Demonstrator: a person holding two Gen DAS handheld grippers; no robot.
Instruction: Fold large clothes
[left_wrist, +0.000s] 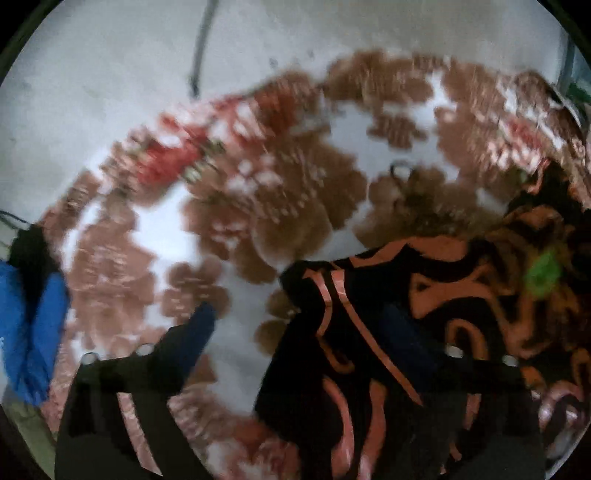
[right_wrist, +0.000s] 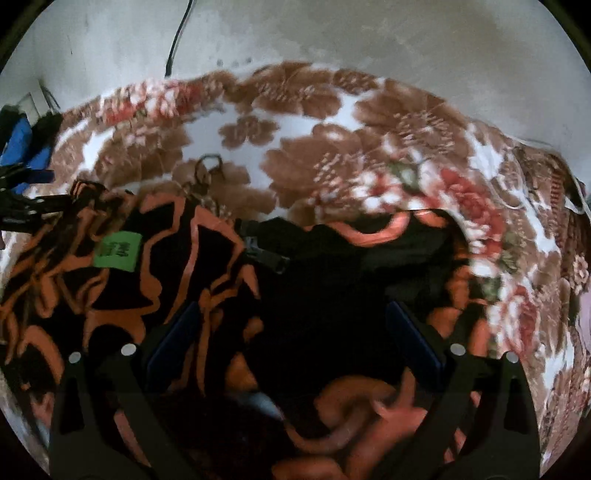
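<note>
A black garment with orange swirls (left_wrist: 424, 295) lies on a floral blanket (left_wrist: 258, 206); it also shows in the right wrist view (right_wrist: 207, 266), with a green label (right_wrist: 117, 250) near its left part. My left gripper (left_wrist: 303, 325) is open: its left finger is over the blanket, its right finger over the garment's edge. My right gripper (right_wrist: 291, 325) is open above the garment's dark middle, fingers (right_wrist: 173, 339) wide apart. Both views are blurred by motion.
The blanket (right_wrist: 369, 147) in brown, red and white covers a bed against a pale wall (right_wrist: 369, 44). A dark cable (right_wrist: 177, 37) hangs on the wall. Blue and black cloth (left_wrist: 33, 325) lies at the left edge. A keyring-like object (right_wrist: 207, 173) rests by the garment.
</note>
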